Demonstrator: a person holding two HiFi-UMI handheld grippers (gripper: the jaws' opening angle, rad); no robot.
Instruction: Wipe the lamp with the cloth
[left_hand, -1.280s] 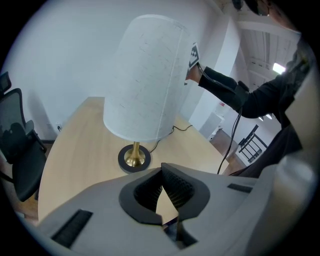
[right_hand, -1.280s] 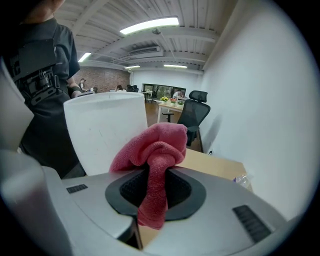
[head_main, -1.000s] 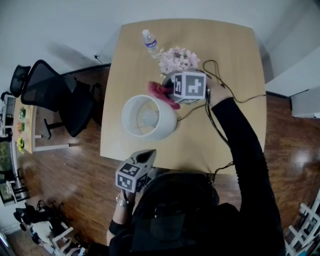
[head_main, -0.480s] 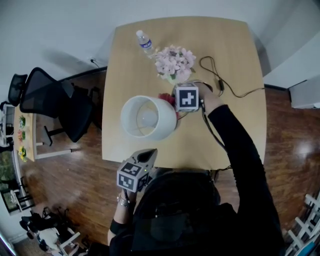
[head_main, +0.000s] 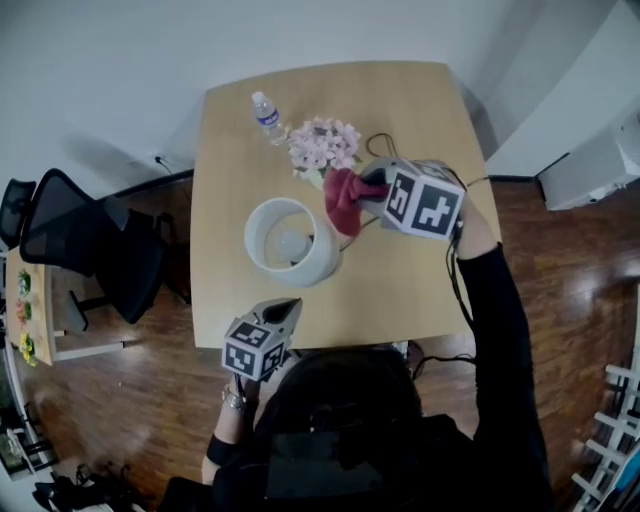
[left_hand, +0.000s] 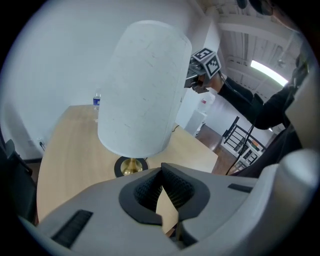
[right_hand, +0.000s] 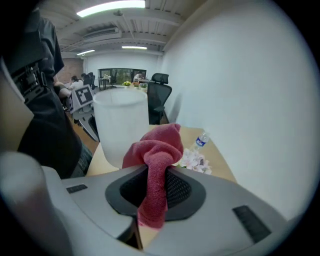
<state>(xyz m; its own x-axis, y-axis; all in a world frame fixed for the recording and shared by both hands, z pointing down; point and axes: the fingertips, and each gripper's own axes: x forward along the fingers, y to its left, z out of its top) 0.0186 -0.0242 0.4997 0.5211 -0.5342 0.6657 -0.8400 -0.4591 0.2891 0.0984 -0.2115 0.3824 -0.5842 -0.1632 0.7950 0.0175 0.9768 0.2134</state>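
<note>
Nearest the person, the left tongs (left_hand: 161, 192) are fully closed with nothing between them. They sit over the near edge of the desk (head_main: 420, 290), aimed at the lamp (head_main: 290, 240) but apart from it. The lamp stands upright near the desk's middle, its white shade above a brass stem on a dark round base (left_hand: 131, 166). Just to its right, raised clear of the desk, the right tongs (right_hand: 157, 190) are closed partway on the red cloth (head_main: 345, 195). The cloth bunches out ahead of the jaws, close to the shade; whether it touches cannot be told. Beyond stand pink flowers (head_main: 323, 145) and a water bottle (head_main: 265, 113).

Three things could likely go wrong. The cloth is pinched by one narrow fold and could drag free against the shade. Nothing steadies the lamp, so a firm sideways wipe could tip it. A wide swing could also knock the flowers just behind.

The bottle's blue label is too small to read, and the marker cubes bear only square patterns.
</note>
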